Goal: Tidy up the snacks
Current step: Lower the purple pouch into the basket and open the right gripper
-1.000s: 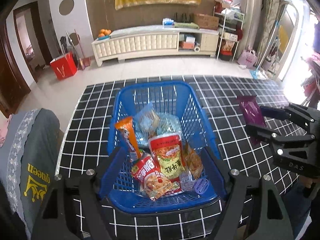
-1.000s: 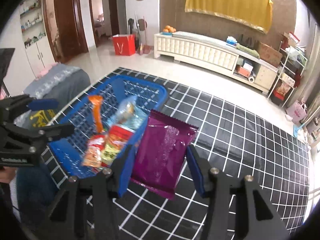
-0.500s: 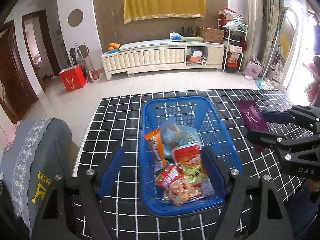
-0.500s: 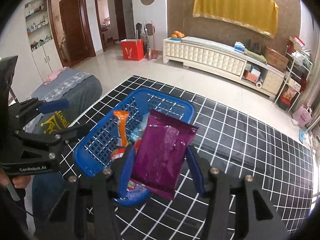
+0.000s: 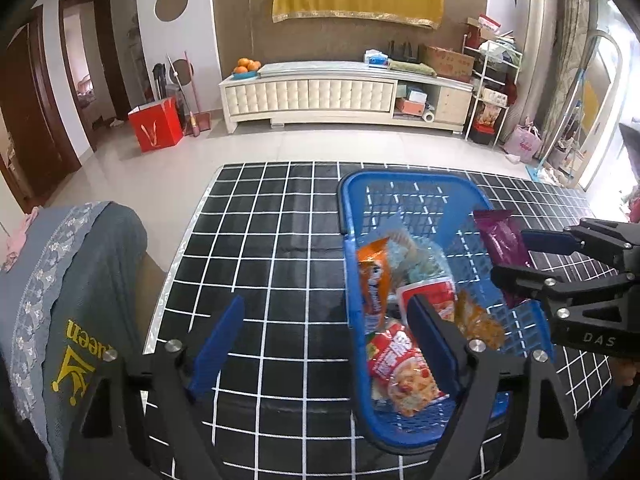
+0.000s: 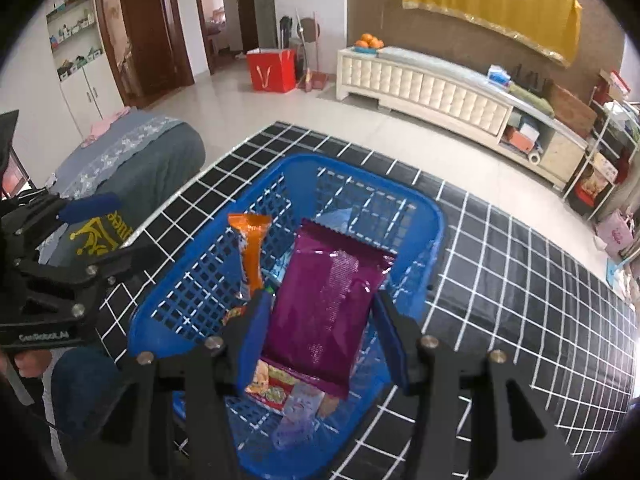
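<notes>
Purple foil, the snack packet [image 6: 328, 304] hangs pinched between the two blue pads of the right gripper [image 6: 320, 336], directly above the open blue basket [image 6: 434, 216]. The basket stands on a black cloth with a white grid [image 5: 260, 248] covering the table, towards the table's right side in the left wrist view. Inside it lie an orange packet [image 5: 372, 276] upright against the left wall, a red noodle packet [image 5: 400, 364] near the front wall and a few clear-wrapped snacks. The left gripper [image 5: 324, 328] has nothing between its fingers, its jaws opening wider over the bare cloth beside the basket's left wall
</notes>
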`<state>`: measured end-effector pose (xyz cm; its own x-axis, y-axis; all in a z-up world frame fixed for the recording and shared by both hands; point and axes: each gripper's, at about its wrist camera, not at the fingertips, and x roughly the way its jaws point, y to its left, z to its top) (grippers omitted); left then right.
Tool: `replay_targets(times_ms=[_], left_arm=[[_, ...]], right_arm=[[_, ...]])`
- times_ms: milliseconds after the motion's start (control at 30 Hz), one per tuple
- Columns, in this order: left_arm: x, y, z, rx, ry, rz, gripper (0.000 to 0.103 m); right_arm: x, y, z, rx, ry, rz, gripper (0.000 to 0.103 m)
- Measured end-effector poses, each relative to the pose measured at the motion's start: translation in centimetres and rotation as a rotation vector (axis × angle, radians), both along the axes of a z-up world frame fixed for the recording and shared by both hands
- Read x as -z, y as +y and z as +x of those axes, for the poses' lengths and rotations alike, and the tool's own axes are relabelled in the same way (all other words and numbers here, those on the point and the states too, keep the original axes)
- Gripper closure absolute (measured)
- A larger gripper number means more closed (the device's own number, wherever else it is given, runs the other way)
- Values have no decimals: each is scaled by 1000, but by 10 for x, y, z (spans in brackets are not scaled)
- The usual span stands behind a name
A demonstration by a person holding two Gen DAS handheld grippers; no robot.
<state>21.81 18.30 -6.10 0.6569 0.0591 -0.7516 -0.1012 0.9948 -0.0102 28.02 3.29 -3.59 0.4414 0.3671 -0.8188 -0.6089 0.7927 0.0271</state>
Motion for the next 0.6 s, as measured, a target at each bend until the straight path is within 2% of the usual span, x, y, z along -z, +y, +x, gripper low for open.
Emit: replay_targets(times_ms=[333,467,600], left_arm=[[17,6,16,21,21,-7,21],[21,9,20,13,29,-25,21],[25,11,21,1,39,-41,21]], right_arm=[[38,22,24,-10,81,-56,46],[40,26,23,-11,52,-75,46],[43,30,21,-12,24,-113,38]])
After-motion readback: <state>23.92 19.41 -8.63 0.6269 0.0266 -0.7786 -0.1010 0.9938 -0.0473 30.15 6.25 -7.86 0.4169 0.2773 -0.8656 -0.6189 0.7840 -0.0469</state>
